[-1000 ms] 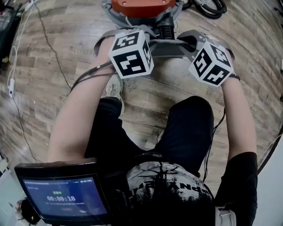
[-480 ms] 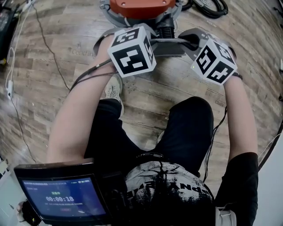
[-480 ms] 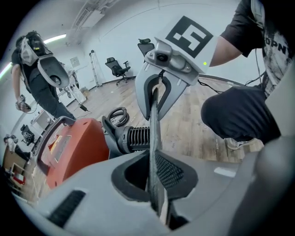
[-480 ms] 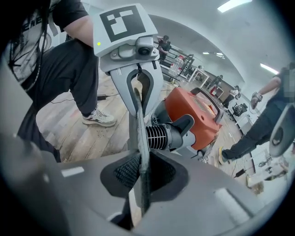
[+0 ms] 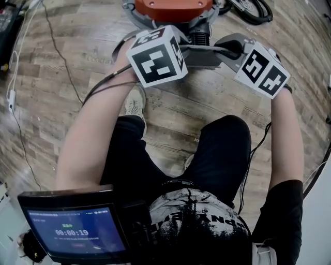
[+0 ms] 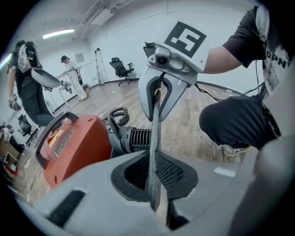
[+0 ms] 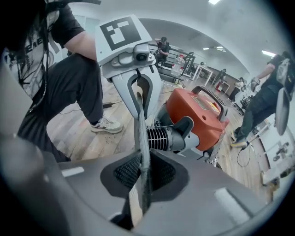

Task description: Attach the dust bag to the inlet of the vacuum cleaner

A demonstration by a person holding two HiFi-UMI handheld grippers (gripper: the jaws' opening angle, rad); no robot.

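A flat grey dust bag (image 5: 202,54) is stretched between my two grippers, just in front of the orange vacuum cleaner (image 5: 173,7). My left gripper (image 6: 156,203) is shut on one end of the bag (image 6: 154,138), which shows edge-on. My right gripper (image 7: 138,199) is shut on the other end of the bag (image 7: 141,147). Each gripper view shows the opposite gripper pinching the far end. The vacuum's black ribbed inlet (image 7: 160,138) sticks out just behind the bag and also shows as the inlet (image 6: 138,138). In the head view the marker cubes hide both sets of jaws.
The person's legs and a shoe (image 5: 135,101) are under the bag on the wooden floor. A coiled black hose (image 5: 251,8) lies behind the vacuum. Thin cables (image 5: 57,52) run over the floor at the left. Other people (image 6: 27,87) stand in the background.
Both grippers, with the bag between them, have shifted to the right and slightly up in the head view, closer to the vacuum. The right cube moved the most.
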